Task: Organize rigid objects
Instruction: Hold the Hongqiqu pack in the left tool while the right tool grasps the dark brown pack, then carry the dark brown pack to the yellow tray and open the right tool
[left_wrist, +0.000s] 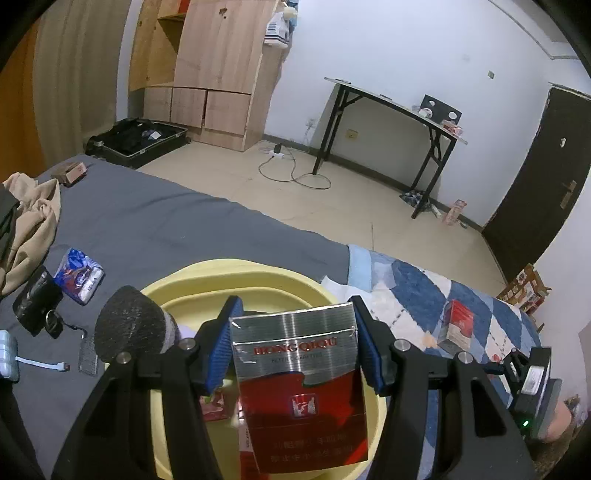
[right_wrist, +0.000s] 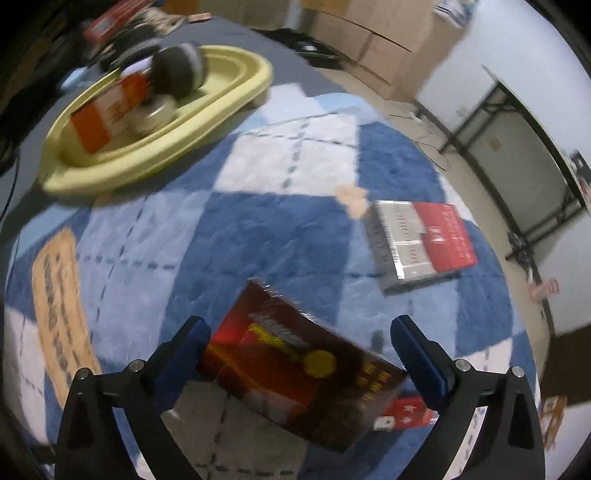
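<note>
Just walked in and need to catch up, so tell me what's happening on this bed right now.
A person is tidying boxes into a shallow yellow plastic basin on the bed. The left gripper holds a silver-and-red cigarette pack over the basin, jaws shut on its sides. The right gripper hangs over a dark red cellophane-wrapped box on the blue-and-white checked blanket, jaws open either side. Another silver-and-red carton lies beyond.
</note>
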